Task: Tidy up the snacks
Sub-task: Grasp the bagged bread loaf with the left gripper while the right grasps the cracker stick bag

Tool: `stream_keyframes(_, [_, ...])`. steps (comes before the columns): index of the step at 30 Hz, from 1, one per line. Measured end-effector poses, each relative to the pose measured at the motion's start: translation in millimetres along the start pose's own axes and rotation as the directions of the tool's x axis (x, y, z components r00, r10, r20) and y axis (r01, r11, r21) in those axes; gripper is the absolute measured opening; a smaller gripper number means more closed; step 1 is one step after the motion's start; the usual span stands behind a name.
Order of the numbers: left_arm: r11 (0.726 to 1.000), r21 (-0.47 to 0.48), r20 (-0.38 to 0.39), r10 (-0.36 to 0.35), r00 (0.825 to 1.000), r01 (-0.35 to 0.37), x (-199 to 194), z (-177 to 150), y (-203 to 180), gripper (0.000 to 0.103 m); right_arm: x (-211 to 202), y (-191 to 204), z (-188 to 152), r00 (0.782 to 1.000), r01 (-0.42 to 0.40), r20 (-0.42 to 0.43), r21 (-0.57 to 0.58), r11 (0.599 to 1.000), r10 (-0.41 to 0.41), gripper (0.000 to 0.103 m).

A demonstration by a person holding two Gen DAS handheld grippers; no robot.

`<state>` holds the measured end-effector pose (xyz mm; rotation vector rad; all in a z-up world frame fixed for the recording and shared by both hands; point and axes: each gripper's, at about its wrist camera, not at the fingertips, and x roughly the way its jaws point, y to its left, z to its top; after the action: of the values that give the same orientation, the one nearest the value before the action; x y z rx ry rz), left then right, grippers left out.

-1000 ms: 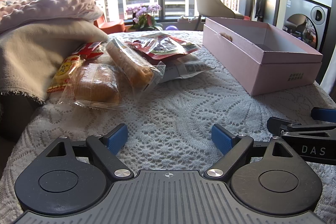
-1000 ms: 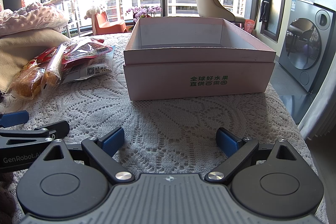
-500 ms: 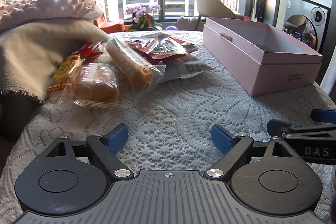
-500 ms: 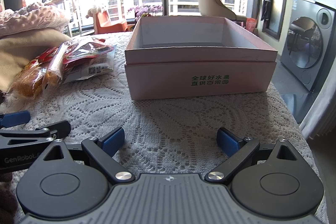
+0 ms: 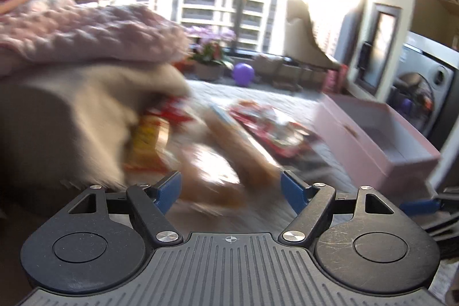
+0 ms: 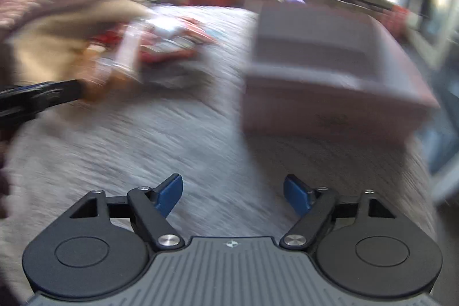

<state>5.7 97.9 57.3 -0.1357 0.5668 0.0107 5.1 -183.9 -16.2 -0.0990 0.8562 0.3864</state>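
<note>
Two heaps crowd the left side of your table [image 5: 258, 93]: a pink knobbly blanket [image 5: 86, 30] lying on a beige cloth [image 5: 71, 116], and against that cloth the pile of snacks [image 5: 229, 139], all smeared by blur. You can make out a yellow and red packet [image 5: 149, 142], a long bread roll in clear wrap [image 5: 243, 145], a rounder wrapped bun [image 5: 212, 177] nearest your left gripper [image 5: 231, 188], and a red packet [image 5: 272, 131] farther back. Your left gripper has its blue pads [image 5: 169, 188] apart, having just been closing a little, with the bun seen in the gap between them; whether they touch it you cannot tell through the blur. Your right gripper [image 6: 232, 194] also stands apart, likewise just narrowed, with only the lace cloth [image 6: 172, 139] between its pads. To the right sits the pink box [image 6: 330, 82], lid off, its visible inside bare. Beyond the table stand a flower pot [image 5: 209, 59], a purple ball [image 5: 243, 73], a pale chair [image 5: 304, 39] and a washing machine [image 5: 424, 82].
</note>
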Motion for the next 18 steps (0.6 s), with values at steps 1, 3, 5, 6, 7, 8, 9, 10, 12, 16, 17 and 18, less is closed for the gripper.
stream_keyframes(1, [1.0, -0.011, -0.001, 0.008, 1.0, -0.008, 1.4, 2.7, 6.9, 0.081, -2.8, 7.1, 10.9, 0.999, -0.038, 0.027, -0.012, 0.999, 0.038, 0.078])
stream_keyframes(3, [0.999, -0.034, -0.012, 0.016, 1.0, -0.016, 4.7, 5.7, 19.9, 0.081, -1.6, 23.8, 38.4, 0.994, -0.092, 0.061, -0.051, 0.994, 0.095, 0.078])
stream_keyframes(5, [0.998, -0.053, -0.021, 0.015, 1.0, -0.016, 7.1, 5.5, 30.9, 0.081, 9.0, 39.7, 64.8, 0.99, -0.113, 0.078, -0.089, 0.99, 0.12, 0.078])
stream_keyframes(6, [0.998, -0.066, -0.026, 0.009, 1.0, -0.011, 8.1, 6.8, 37.8, 0.081, 16.5, 47.3, 75.7, 0.99, -0.107, 0.086, -0.105, 0.989, 0.116, 0.078])
stream_keyframes(7, [0.997, -0.081, -0.034, -0.001, 0.999, -0.002, 11.2, 7.0, 44.5, 0.081, 26.6, 55.2, 85.5, 0.989, -0.105, 0.088, -0.122, 0.987, 0.116, 0.076])
stream_keyframes(8, [0.995, -0.101, -0.04, -0.015, 0.999, 0.011, 13.4, 7.2, 49.9, 0.081, 38.6, 61.5, 93.1, 0.989, -0.114, 0.08, -0.132, 0.985, 0.125, 0.073])
stream_keyframes(9, [0.992, -0.122, -0.045, -0.028, 0.999, 0.022, 15.0, 7.8, 54.6, 0.081, 52.3, 67.2, 99.6, 0.989, -0.13, 0.059, -0.134, 0.982, 0.139, 0.061])
stream_keyframes(10, [0.99, -0.136, -0.048, -0.035, 0.998, 0.028, 16.9, 8.2, 58.2, 0.081, 66.1, 74.2, 105.4, 0.987, -0.152, 0.027, -0.126, 0.98, 0.157, 0.051])
stream_keyframes(12, [0.989, -0.144, -0.054, -0.044, 0.998, 0.036, 22.5, 10.2, 61.5, 0.081, 93.8, 80.0, 110.1, 0.98, -0.196, -0.047, -0.083, 0.977, 0.193, 0.043])
stream_keyframes(16, [0.995, -0.086, -0.07, -0.061, 0.996, 0.055, 36.4, 13.2, 49.8, 0.081, 100.7, 82.7, 95.8, 0.972, -0.219, -0.101, -0.053, 0.974, 0.213, 0.031])
stream_keyframes(17, [0.997, -0.066, -0.073, -0.055, 0.996, 0.05, 40.1, 13.2, 45.8, 0.081, 93.7, 79.0, 89.2, 0.968, -0.233, -0.11, -0.046, 0.971, 0.227, 0.031])
stream_keyframes(18, [0.998, -0.049, -0.077, -0.045, 0.996, 0.041, 46.3, 14.2, 40.0, 0.081, 86.9, 73.7, 81.9, 0.962, -0.249, -0.126, -0.032, 0.968, 0.243, 0.031])
